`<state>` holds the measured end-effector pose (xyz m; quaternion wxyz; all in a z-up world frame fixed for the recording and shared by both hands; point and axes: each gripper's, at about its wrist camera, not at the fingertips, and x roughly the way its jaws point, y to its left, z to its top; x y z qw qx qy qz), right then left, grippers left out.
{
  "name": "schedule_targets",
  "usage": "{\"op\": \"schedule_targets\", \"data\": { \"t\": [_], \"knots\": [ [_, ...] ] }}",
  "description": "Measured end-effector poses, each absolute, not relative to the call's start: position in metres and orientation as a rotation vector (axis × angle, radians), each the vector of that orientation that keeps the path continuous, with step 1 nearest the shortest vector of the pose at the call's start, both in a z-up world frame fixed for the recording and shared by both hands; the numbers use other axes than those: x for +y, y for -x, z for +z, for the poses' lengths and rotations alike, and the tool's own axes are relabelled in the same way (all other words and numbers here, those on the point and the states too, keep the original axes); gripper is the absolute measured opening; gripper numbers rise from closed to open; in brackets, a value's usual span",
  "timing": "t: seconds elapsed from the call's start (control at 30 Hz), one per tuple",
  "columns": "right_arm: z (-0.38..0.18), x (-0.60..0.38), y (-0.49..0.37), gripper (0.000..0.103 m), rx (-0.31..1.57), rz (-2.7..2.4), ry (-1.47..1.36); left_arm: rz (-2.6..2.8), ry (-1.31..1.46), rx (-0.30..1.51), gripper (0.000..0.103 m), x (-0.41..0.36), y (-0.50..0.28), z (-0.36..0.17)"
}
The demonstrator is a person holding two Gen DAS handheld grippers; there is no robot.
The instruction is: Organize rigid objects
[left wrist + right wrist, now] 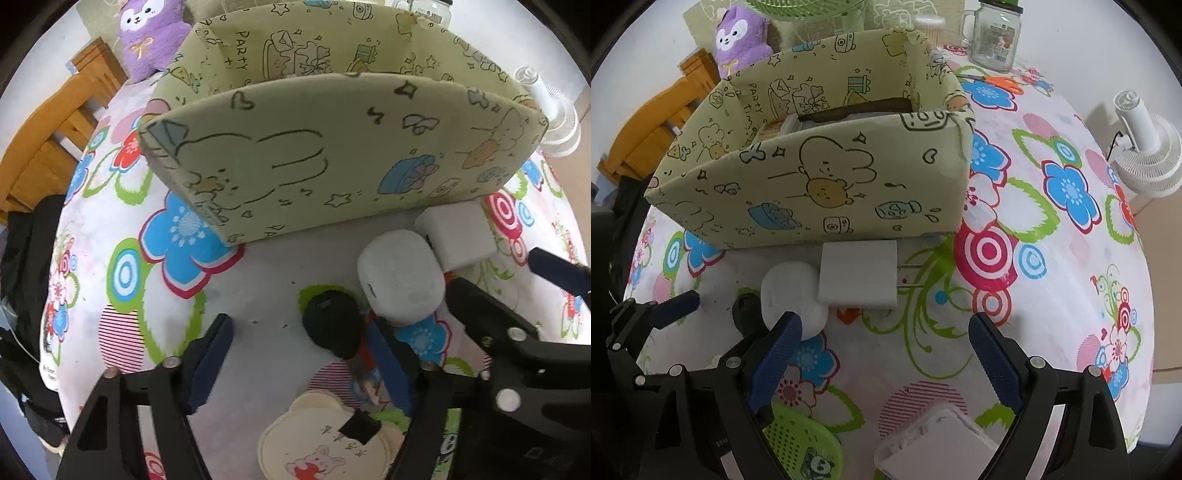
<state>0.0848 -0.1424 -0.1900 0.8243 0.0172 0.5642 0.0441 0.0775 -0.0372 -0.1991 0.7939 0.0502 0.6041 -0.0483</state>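
Pale-green printed storage box [812, 184], one, on the flowered surface [1052, 295], some items already inside. White plug adapter [858, 275], one, just before the box; white earbud case [400, 275], one, touching it; small black object [332, 326], one, beside the case, perhaps a cap. Left claw [299, 365] released, straddling the black object: centre it, then clench squarely. Right claw [882, 365] released, empty, near the adapter.

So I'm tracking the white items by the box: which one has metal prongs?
The square white charger, prongs pointing right; the rounded white case beside it has none.
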Motion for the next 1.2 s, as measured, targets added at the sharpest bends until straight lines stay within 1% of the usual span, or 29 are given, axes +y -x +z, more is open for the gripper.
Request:
{"op": "schedule_targets", "data": {
  "t": [0.03,0.07,0.1,0.13,0.2,0.23,0.27,0.53,0.73,0.9,1.07,1.13,1.2],
  "knots": [
    [-0.190,-0.142,-0.086,0.094,1.202,0.094,-0.040,-0.118,-0.096,1.302,0.059,-0.038,-0.078,-0.199],
    [-0.190,-0.142,-0.087,0.094,1.203,0.093,-0.041,-0.134,-0.090,1.304,0.053,-0.040,-0.077,-0.198],
    [-0.191,-0.142,-0.089,0.094,1.204,0.092,-0.036,-0.137,-0.095,1.302,0.051,-0.041,-0.078,-0.197],
    [-0.191,-0.141,-0.090,0.094,1.206,0.093,-0.031,-0.150,-0.102,1.297,0.044,-0.043,-0.077,-0.196],
    [-0.192,-0.139,-0.092,0.094,1.210,0.097,-0.024,-0.161,-0.105,1.293,0.040,-0.045,-0.076,-0.196],
    [-0.192,-0.137,-0.094,0.094,1.211,0.097,-0.022,-0.161,-0.106,1.289,0.034,-0.045,-0.077,-0.195],
    [-0.192,-0.136,-0.096,0.094,1.211,0.096,-0.019,-0.163,-0.101,1.287,0.033,-0.045,-0.077,-0.195],
    [-0.196,-0.134,-0.107,0.094,1.215,0.086,-0.014,-0.166,-0.091,1.293,0.033,-0.041,-0.080,-0.193],
    [-0.199,-0.134,-0.114,0.093,1.216,0.063,-0.017,-0.138,-0.094,1.293,0.033,-0.020,-0.093,-0.197],
    [-0.197,-0.133,-0.123,0.084,1.200,0.050,-0.023,-0.129,-0.092,1.290,0.033,-0.016,-0.099,-0.198],
    [-0.198,-0.139,-0.132,0.078,1.203,0.039,-0.050,-0.130,-0.086,1.293,0.033,-0.011,-0.104,-0.199],
    [-0.199,-0.142,-0.138,0.074,1.200,0.026,-0.041,-0.132,-0.087,1.294,0.033,-0.011,-0.107,-0.200],
    [-0.204,-0.139,-0.142,0.065,1.224,0.025,-0.011,-0.131,-0.086,1.296,0.033,-0.012,-0.108,-0.200]
  ]
}}
